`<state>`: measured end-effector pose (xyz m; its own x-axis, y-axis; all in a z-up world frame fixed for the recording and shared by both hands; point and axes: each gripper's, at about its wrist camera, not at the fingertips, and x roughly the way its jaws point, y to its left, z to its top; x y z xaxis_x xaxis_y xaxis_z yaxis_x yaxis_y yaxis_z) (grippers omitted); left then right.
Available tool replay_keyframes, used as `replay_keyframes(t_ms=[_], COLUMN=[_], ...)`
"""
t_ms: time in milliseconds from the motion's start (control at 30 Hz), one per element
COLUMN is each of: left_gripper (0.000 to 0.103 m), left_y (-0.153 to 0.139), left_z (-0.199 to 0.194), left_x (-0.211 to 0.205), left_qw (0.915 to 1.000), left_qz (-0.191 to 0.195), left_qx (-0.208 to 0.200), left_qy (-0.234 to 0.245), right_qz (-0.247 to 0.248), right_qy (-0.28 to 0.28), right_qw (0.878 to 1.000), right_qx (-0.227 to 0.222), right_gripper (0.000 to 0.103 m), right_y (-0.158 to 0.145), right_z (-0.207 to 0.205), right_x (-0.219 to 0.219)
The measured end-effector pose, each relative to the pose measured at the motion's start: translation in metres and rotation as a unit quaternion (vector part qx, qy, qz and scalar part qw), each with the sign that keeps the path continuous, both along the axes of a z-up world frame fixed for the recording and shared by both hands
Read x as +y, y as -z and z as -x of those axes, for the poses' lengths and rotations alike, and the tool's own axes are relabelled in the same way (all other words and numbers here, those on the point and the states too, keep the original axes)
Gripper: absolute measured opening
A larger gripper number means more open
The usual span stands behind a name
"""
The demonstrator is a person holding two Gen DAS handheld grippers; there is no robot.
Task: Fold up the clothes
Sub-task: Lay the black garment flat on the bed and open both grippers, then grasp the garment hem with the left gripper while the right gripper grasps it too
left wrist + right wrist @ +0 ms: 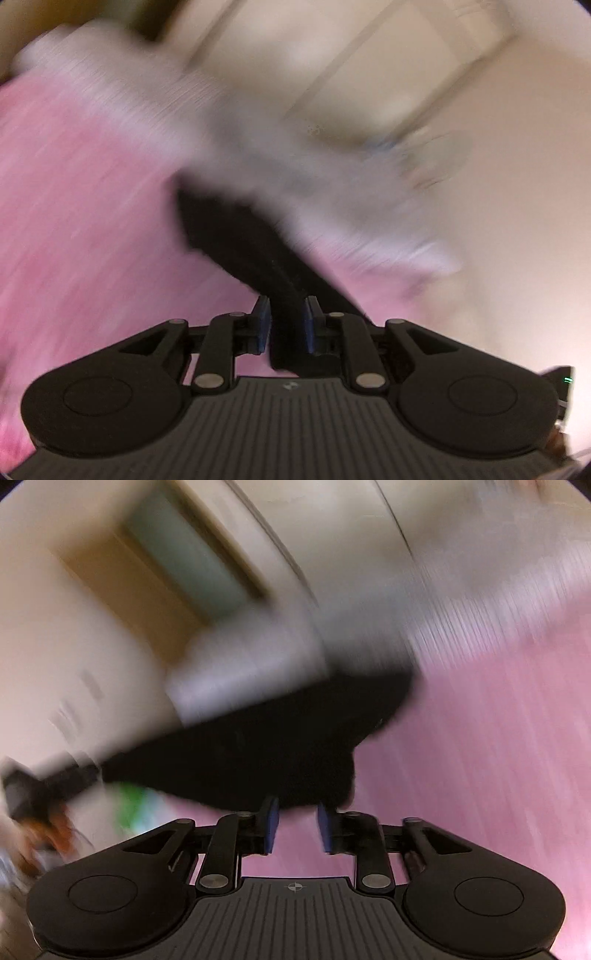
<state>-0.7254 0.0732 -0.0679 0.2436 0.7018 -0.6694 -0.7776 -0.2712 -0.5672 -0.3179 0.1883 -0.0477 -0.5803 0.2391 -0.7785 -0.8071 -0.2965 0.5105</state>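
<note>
Both views are heavily smeared by blur. One black garment (236,236) shows in the left wrist view as a dark, soft strip of cloth that runs from between the blue pads of the left gripper (286,328) up and to the left, over a pink cover (81,206). The left gripper's fingers stand narrow, pinched on that strip, which fills the gap between them.

In the right wrist view the same black garment (266,753) hangs as a wide dark band just ahead of the right gripper (295,827). Its lower edge reaches the fingertips, but pink shows in the small gap between the pads, and I cannot tell whether the fingers hold the cloth.

I count one garment and two grippers.

The pink cover (480,746) has a fine ribbed look and spreads under both views. Beyond it lie pale grey bedding (229,110) and cream walls (517,147); a framed panel (184,554) shows on the wall.
</note>
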Motion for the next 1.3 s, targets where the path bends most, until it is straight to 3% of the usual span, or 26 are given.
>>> replay_keyframes(t_ms=[67,133,233,300,500,733,967,1100,1167,1300], left_gripper=[0.014,0.014,0.016,0.018,0.025,0.028,0.03,0.031,0.039,0.037], left_y=[0.042,0.061,0.075,0.082,0.137,0.21,0.263,0.287,0.295,0.321], left_z=[-0.004,-0.01,-0.02,-0.023,-0.021,0.002,0.018,0.024,0.024,0.022], left_x=[-0.045,-0.071,-0.068,-0.067,-0.052,-0.016,-0.004,-0.016,-0.022,-0.03], left_qw=[0.9972,0.9942,0.9922,0.992,0.989,0.9825,0.9841,0.9809,0.9775,0.9691], left_qz=[0.063,0.093,0.111,0.114,0.143,0.178,0.158,0.119,0.102,0.093], left_qx=[-0.013,-0.016,-0.021,-0.026,-0.029,-0.049,-0.069,-0.128,-0.154,-0.195], left_qy=[-0.038,-0.052,-0.051,-0.047,-0.026,-0.022,-0.043,-0.084,-0.101,-0.118], right_qz=[0.075,0.102,0.105,0.1,0.084,0.145,0.129,0.115,0.122,0.136], right_qy=[0.02,0.04,0.061,0.066,0.096,0.203,0.251,0.267,0.263,0.252], right_qw=[0.996,0.992,0.989,0.991,0.991,0.968,0.958,0.954,0.953,0.949], right_qx=[-0.046,-0.066,-0.08,-0.067,-0.028,0.006,0.045,0.068,0.091,0.13], right_gripper=[0.033,0.034,0.034,0.035,0.036,0.048,0.051,0.051,0.051,0.051], right_y=[0.055,0.083,0.102,0.105,0.114,0.196,0.247,0.275,0.293,0.325], right_z=[-0.016,-0.025,-0.022,-0.017,-0.061,-0.057,-0.064,-0.069,-0.07,-0.07], right_x=[-0.025,-0.04,-0.035,-0.028,-0.038,-0.034,-0.015,-0.003,-0.002,-0.005])
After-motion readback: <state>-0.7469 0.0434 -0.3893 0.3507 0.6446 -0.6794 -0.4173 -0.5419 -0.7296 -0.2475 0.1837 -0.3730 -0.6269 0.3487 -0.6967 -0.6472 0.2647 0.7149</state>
